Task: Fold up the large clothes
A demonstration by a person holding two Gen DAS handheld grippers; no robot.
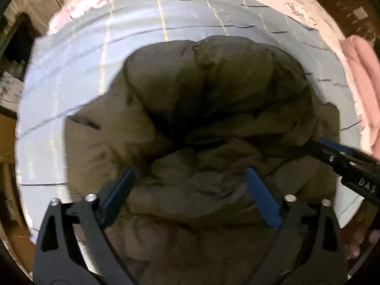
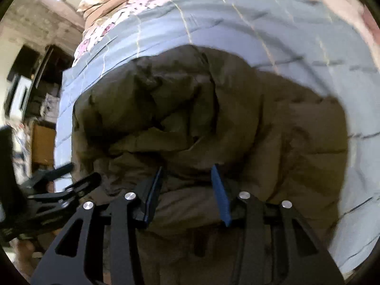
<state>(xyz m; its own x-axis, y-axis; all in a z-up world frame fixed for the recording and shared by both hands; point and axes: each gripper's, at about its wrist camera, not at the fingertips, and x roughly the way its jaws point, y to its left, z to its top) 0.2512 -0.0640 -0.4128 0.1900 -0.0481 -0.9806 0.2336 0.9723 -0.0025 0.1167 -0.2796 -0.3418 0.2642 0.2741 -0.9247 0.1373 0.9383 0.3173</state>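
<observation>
A puffy olive-green jacket [image 1: 213,90] lies crumpled on a blue-grey checked sheet [image 1: 71,71]. My left gripper [image 1: 188,170] points almost straight down over the jacket's near part. Its blue pads [image 1: 261,197] stand wide apart, open, with a bulge of fabric between them. In the right wrist view the same jacket [image 2: 261,130] fills the middle. My right gripper [image 2: 188,166] is shut on a thick fold of it, and cloth hangs close under the camera. The left gripper [image 2: 78,172] shows at the jacket's left edge. The right gripper [image 1: 315,142] reaches in at its right edge.
The sheet [image 2: 285,35] covers a bed with pink flowered bedding [image 2: 106,28] beyond it. A folded pink cloth [image 1: 361,83] lies at the bed's right edge. Dark shelves and furniture [image 2: 28,83] stand left of the bed. A person's fingers [image 1: 356,249] show at the lower right.
</observation>
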